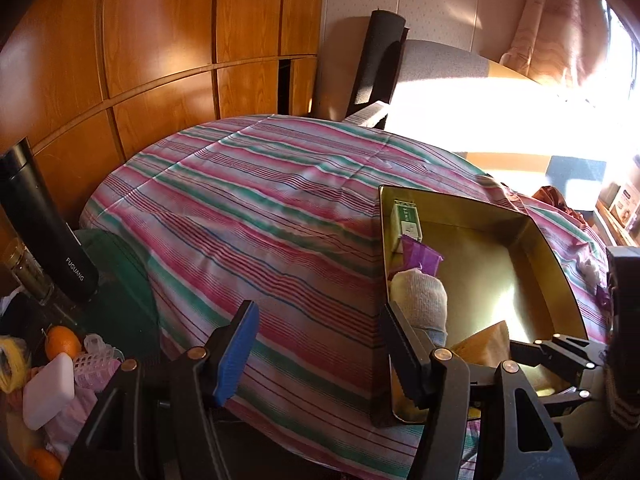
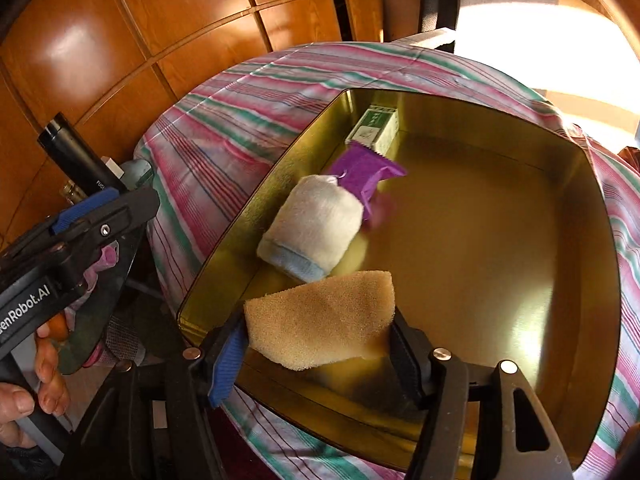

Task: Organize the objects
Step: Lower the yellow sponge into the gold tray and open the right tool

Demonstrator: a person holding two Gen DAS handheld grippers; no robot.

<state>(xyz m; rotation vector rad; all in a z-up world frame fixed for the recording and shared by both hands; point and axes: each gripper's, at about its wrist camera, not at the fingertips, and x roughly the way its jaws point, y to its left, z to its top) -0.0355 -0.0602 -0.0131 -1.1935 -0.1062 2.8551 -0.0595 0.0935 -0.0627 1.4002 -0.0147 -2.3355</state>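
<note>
A gold metal tin (image 2: 580, 280) sits on a striped cloth (image 1: 248, 208). Along its left wall lie a green-and-white small box (image 2: 374, 128), a purple packet (image 2: 364, 174) and a rolled white sock (image 2: 312, 226). My right gripper (image 2: 316, 344) is shut on a tan sponge (image 2: 320, 316) and holds it over the tin's near left corner. My left gripper (image 1: 316, 352) is open and empty above the cloth, just left of the tin (image 1: 532, 264). The sock (image 1: 420, 300) and the sponge (image 1: 488, 344) also show in the left wrist view.
A black flask (image 1: 44, 224) and a glass jar (image 1: 24, 272) stand at the left. Oranges (image 1: 62, 340), a white soap-like block (image 1: 48, 392) and pink hair rollers (image 1: 96, 364) lie at lower left. Wooden panels rise behind. A grey chair (image 1: 432, 64) stands at the back.
</note>
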